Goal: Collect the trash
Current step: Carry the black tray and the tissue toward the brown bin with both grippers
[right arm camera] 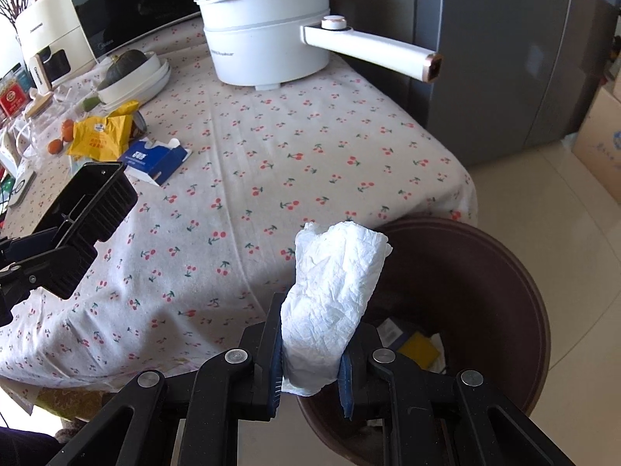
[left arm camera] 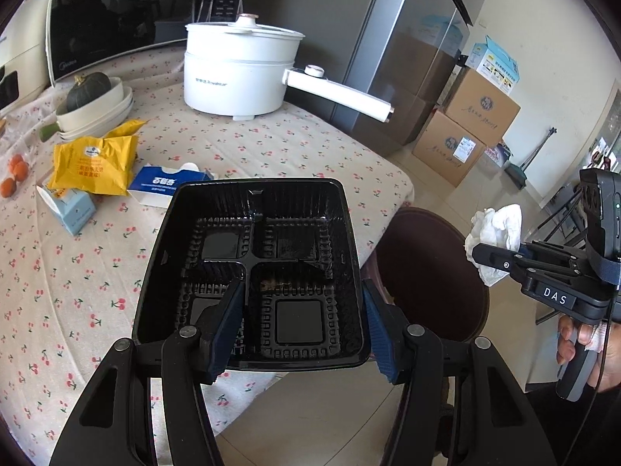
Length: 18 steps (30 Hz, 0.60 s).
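Left wrist view
Left tool (left arm camera: 302, 322): I have it clamped on the black tray (left arm camera: 252, 268); one blue pad sits inside the tray against the centre divider, the other presses the outer right wall.
Tray position: straight ahead of my left tool, tilted so its four compartments face the camera, held above the worktop's (left arm camera: 271, 147) near edge.
Tray contents: a small brownish residue in the compartment nearest the right pad; I cannot tell what it is.
Beyond the tray: a blue and white carton (left arm camera: 167, 186), a yellow packet (left arm camera: 95, 165) and a pale blue box (left arm camera: 71, 209) lie on the cherry-print cloth, ahead and to the left of the tool.
Farther back: a white electric pot (left arm camera: 240, 70) with a long handle.
Right of the tool: a dark brown bin (left arm camera: 431, 272) on the floor, just beside the worktop's corner.
Right tool (left arm camera: 481, 252): seen from the side, well right of my left tool, with a crumpled paper towel (left arm camera: 496, 233) at its tip and a hand (left arm camera: 590, 345) on its grip.

Right wrist view
Right tool (right arm camera: 310, 353): closed narrow on the paper towel (right arm camera: 333, 303), both blue pads squeezing its lower part.
Towel position: stands up from between the pads, directly over the near rim of the bin (right arm camera: 504, 291).
Bin contents: a yellow and dark scrap and some white paper, below and right of the tool.
Left of the tool: my left tool (right arm camera: 35, 256) holding the tray (right arm camera: 85, 217) on its side above the worktop (right arm camera: 291, 155).
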Tool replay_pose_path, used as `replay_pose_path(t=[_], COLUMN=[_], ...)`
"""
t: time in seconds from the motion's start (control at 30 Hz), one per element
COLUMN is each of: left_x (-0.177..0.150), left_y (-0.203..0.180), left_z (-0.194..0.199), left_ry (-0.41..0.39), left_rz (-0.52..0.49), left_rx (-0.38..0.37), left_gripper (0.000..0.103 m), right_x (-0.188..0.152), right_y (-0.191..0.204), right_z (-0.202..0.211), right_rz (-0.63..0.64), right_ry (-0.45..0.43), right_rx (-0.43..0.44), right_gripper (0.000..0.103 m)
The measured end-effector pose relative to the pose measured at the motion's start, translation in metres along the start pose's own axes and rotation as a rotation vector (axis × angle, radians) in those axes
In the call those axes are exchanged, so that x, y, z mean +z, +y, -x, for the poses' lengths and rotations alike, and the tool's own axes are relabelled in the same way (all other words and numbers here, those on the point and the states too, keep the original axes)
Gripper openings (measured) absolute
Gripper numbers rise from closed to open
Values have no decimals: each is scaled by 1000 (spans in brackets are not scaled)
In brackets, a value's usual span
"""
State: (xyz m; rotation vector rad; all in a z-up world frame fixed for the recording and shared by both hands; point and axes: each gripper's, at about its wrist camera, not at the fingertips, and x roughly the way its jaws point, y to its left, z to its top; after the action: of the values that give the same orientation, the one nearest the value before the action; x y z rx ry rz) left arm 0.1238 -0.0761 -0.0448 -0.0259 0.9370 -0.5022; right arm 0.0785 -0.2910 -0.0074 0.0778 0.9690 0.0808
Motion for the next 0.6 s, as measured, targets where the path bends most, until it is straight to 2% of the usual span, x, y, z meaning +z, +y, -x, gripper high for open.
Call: replay_pose_path(t=[0.6], left_x=[0], left_y=[-67], left_z=[-42], left_ry=[56], left_rz=[-96], left_rx=[-105], left_gripper=[62], right_x=[-39], right_y=[-79], right_z=[4], right_rz=[-70], right_ry=[62], right_rx=[-103], right_gripper=[19])
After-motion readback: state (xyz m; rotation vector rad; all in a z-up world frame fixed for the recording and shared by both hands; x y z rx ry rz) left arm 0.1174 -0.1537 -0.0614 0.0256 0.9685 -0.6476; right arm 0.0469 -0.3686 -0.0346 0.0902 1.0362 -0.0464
